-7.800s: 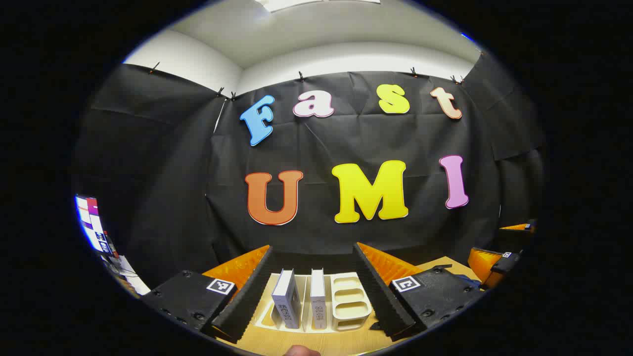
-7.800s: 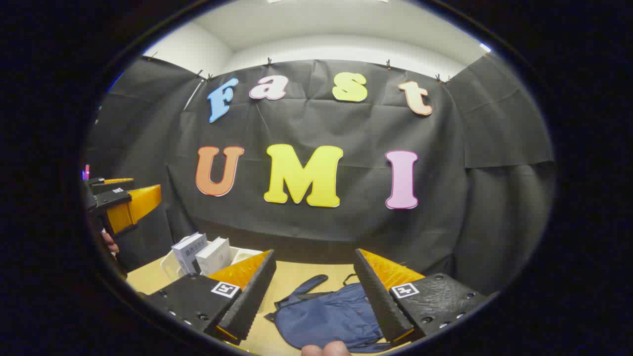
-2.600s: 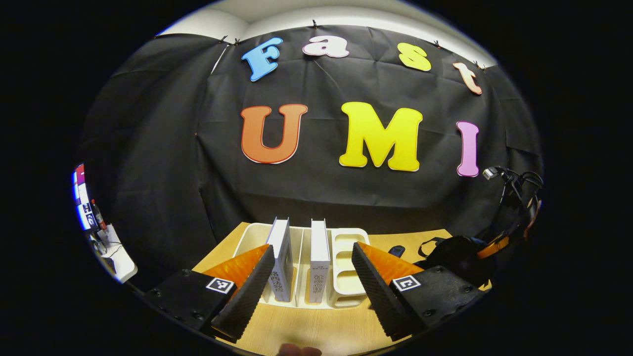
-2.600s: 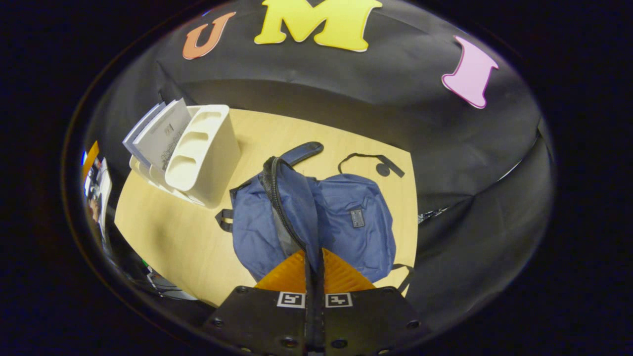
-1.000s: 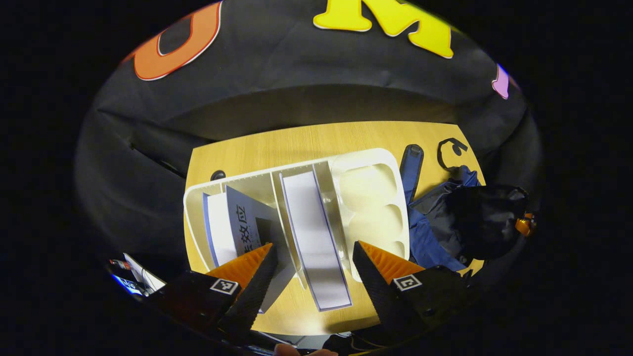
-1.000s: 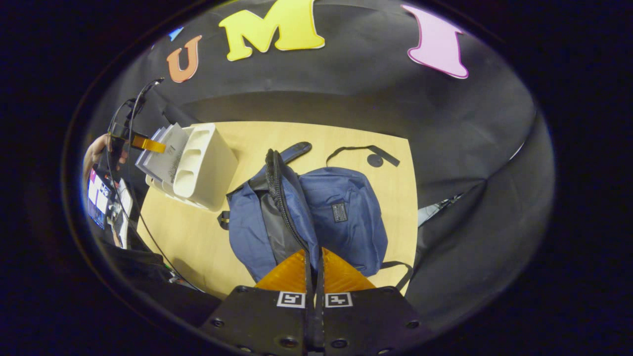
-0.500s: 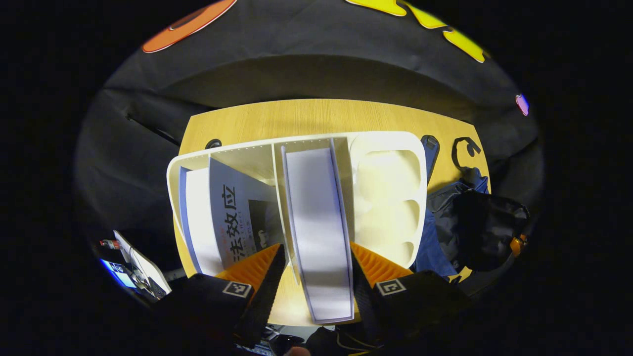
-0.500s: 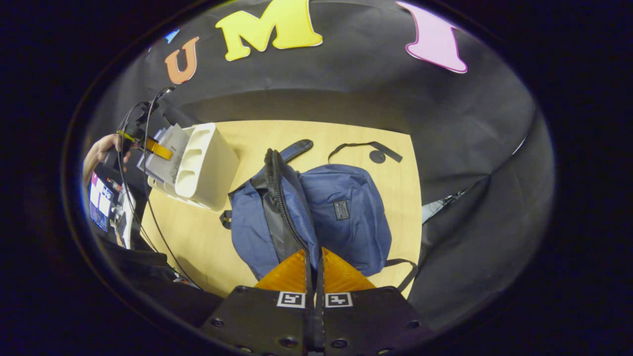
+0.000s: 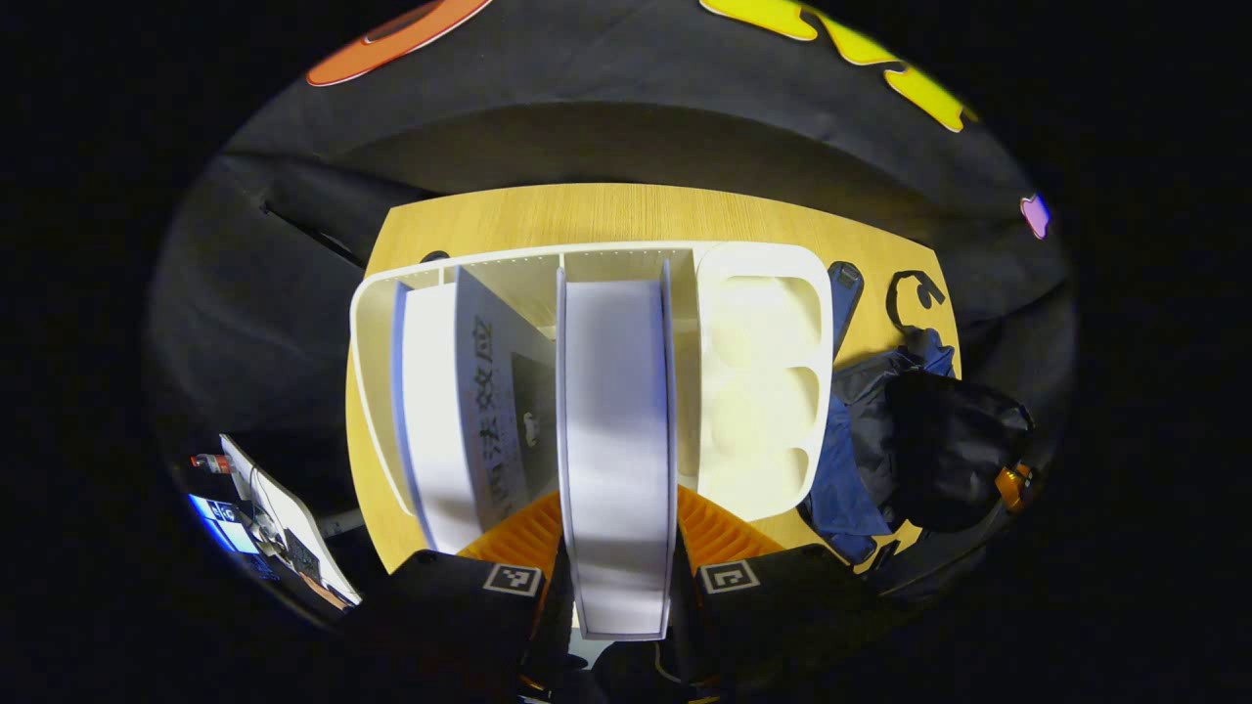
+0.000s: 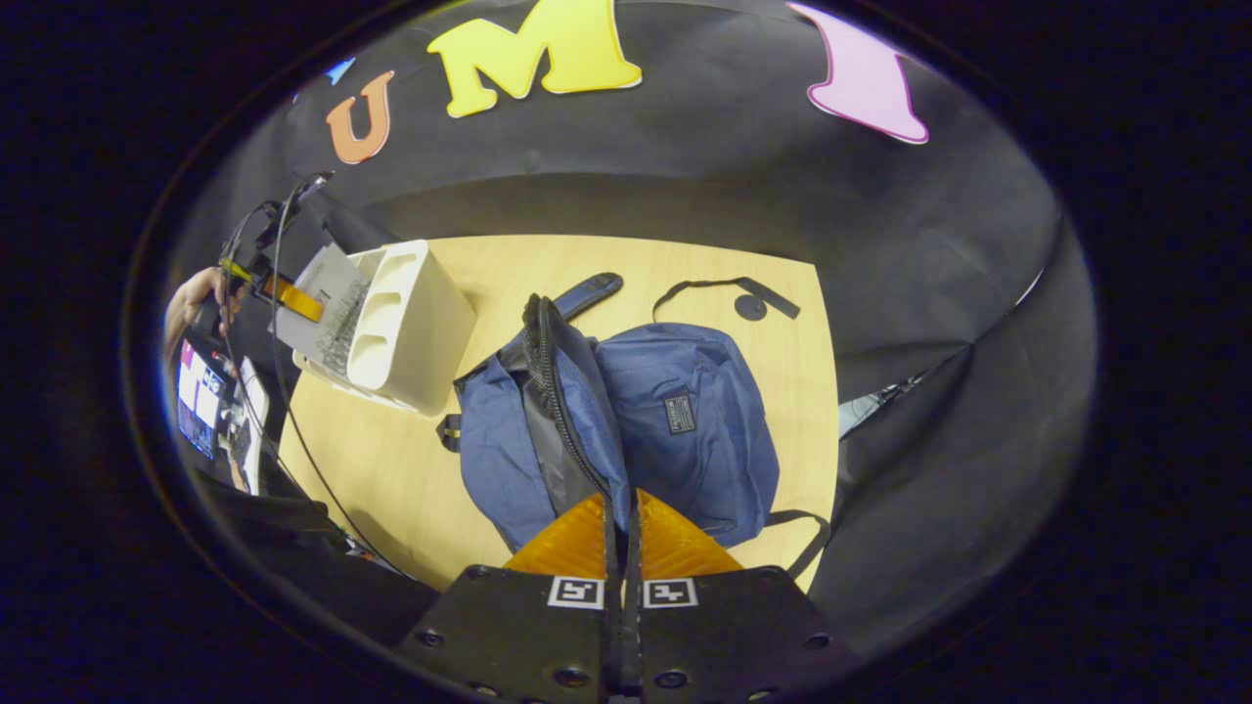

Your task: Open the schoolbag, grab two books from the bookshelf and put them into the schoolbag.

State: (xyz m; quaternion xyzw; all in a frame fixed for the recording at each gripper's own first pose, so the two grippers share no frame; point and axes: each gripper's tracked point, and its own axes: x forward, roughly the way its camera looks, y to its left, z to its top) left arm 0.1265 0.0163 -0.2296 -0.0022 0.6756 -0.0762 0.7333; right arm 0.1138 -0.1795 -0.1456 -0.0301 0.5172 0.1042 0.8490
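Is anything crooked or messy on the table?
Yes. In the left gripper view, the white book with the printed cover leans sideways in the cream plastic bookshelf instead of standing straight like the book beside it.

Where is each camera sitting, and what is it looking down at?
Left gripper view: rides the left gripper, looking down at a book between its fingers in the bookshelf.
Right gripper view: rides the right gripper, above the schoolbag; its fingers pinch the bag's edge.
Both show bookshelf, schoolbag and table.
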